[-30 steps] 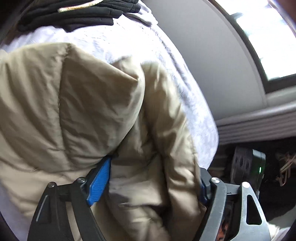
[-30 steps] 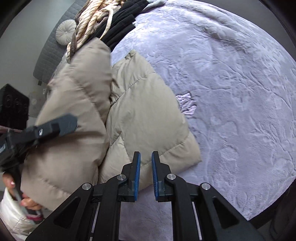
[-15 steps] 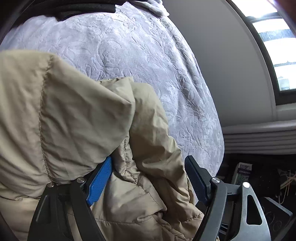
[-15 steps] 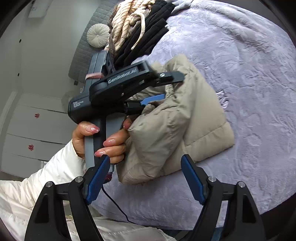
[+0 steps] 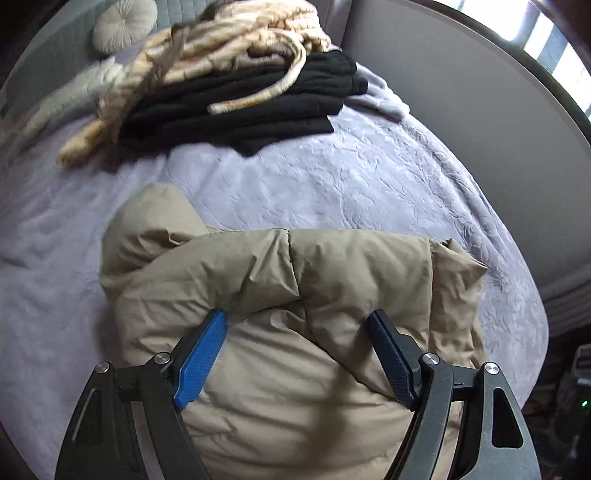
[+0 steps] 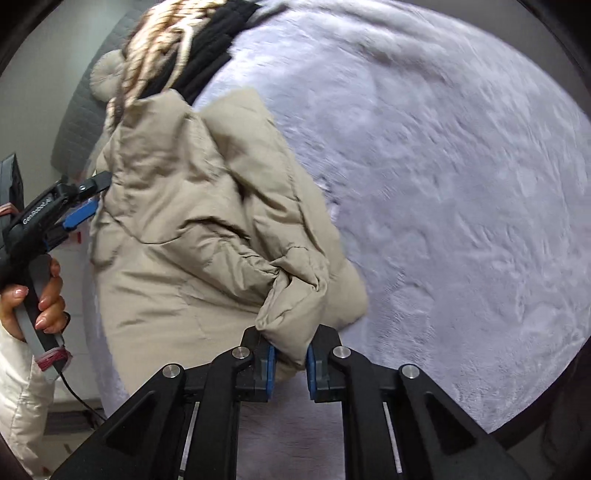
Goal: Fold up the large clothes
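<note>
I'm in a bedroom at home. A bed [image 5: 369, 177] with lilac cover fills my view. Far off lie a round cushion [image 5: 123, 24] and folded clothes [image 5: 258, 107].

The jacket [image 5: 280, 295] lies at the bed's [image 5: 369, 184] near edge, with the stacked clothes [image 5: 240, 99] behind it towards the far edge, a round cushion [image 5: 123, 24] beyond them.

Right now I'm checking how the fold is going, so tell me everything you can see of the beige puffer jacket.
The beige puffer jacket is quilted, padded, slightly shiny fabric, bunched and creased on the lilac bedspread. One padded part lies folded over the bulk. The right claw has just closed on a corner of it. The left claw straddles a thick fold, wide apart; whether it squeezes is unclear. It lies clear of the black clothes pile.
</note>
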Demonstrator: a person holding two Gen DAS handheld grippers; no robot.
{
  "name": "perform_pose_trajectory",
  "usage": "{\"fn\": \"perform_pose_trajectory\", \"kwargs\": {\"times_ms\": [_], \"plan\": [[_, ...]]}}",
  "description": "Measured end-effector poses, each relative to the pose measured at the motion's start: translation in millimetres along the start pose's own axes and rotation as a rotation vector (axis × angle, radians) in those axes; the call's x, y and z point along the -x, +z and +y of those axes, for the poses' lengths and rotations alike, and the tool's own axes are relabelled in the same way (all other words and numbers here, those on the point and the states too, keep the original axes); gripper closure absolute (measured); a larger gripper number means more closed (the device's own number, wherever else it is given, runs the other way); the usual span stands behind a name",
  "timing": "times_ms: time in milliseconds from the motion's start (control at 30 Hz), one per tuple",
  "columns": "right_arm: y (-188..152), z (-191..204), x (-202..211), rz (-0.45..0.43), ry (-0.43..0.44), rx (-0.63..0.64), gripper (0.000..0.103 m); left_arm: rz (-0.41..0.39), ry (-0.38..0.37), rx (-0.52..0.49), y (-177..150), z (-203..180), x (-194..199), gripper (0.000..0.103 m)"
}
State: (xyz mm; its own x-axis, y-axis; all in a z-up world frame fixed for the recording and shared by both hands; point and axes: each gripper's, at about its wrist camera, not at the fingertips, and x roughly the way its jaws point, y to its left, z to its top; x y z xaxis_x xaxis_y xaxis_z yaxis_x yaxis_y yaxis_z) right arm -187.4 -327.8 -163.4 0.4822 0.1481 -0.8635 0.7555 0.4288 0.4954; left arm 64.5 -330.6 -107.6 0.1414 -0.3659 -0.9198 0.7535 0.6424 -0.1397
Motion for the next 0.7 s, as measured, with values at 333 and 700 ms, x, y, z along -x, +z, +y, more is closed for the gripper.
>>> {"fn": "perform_pose_trajectory", "kwargs": {"times_ms": [333, 700], "plan": [[21, -29, -12, 0.048, -0.004, -0.072, 0.085, 0.063, 0.114, -0.103, 3, -60, -67, 0.016], [56, 32, 45, -0.117, -0.031, 0.212, 0.083, 0.064, 0.127, -0.086, 1, -53, -61, 0.014]]}}
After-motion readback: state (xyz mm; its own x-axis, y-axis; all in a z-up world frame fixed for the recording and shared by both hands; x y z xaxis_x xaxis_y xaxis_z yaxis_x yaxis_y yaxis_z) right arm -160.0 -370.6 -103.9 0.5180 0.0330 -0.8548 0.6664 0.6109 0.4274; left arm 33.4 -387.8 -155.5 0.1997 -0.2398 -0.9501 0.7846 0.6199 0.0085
